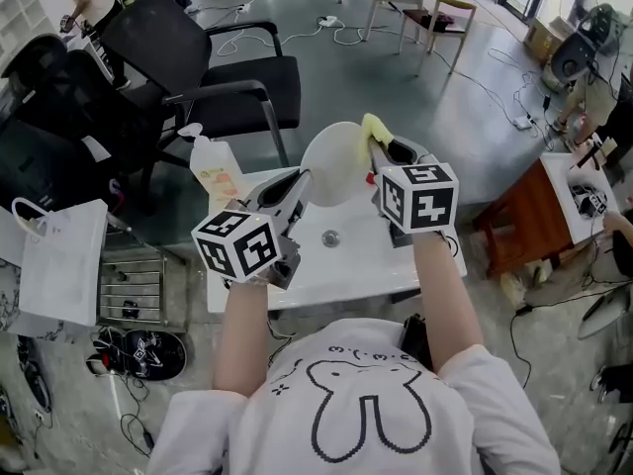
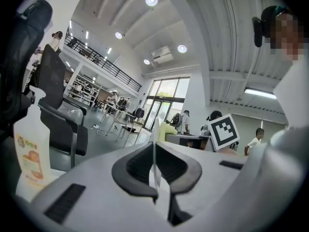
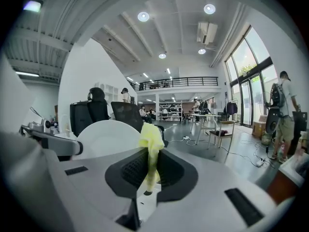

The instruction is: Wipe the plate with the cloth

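My left gripper (image 1: 295,182) is shut on the rim of a round white plate (image 1: 334,163), which it holds upright above the white table (image 1: 356,265). In the left gripper view the plate (image 2: 154,151) shows edge-on between the jaws of the left gripper (image 2: 154,172). My right gripper (image 1: 382,147) is shut on a yellow cloth (image 1: 373,127), which sits by the plate's upper right rim. In the right gripper view the cloth (image 3: 151,151) hangs pinched in the right gripper (image 3: 150,172), with the plate's face (image 3: 107,137) just left of it. I cannot tell whether cloth and plate touch.
A spray bottle (image 1: 212,169) with an orange label stands at the table's far left corner. A black office chair (image 1: 208,77) is beyond it. A white bag (image 1: 61,260) and a wire rack (image 1: 132,283) sit to the left, a wooden stool (image 1: 529,216) to the right.
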